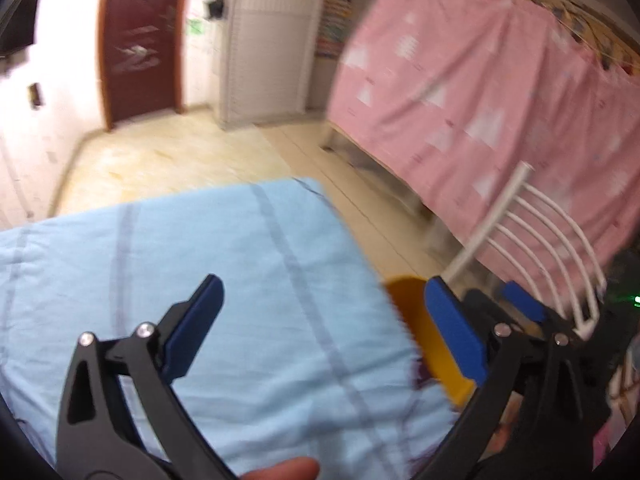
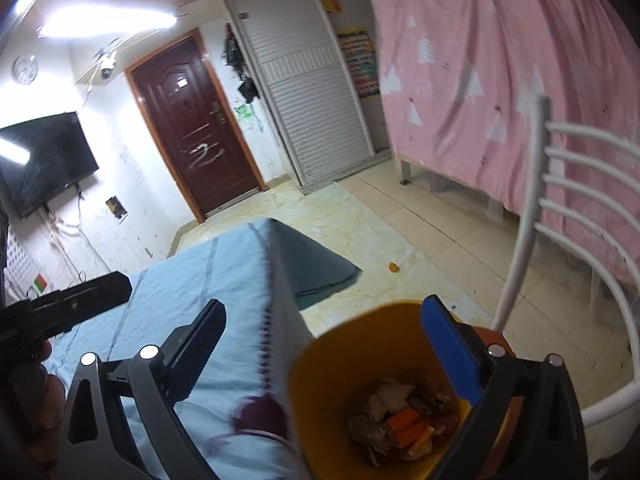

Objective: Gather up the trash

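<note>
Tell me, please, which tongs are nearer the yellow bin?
Right. The right tongs hang open directly over the yellow bin; the left tongs are open above the blue bedding, with the bin off to their right.

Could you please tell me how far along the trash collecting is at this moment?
Scraps already lie in the yellow bin. Both the left gripper and right gripper are open and empty. One small orange bit remains on the floor.
</note>
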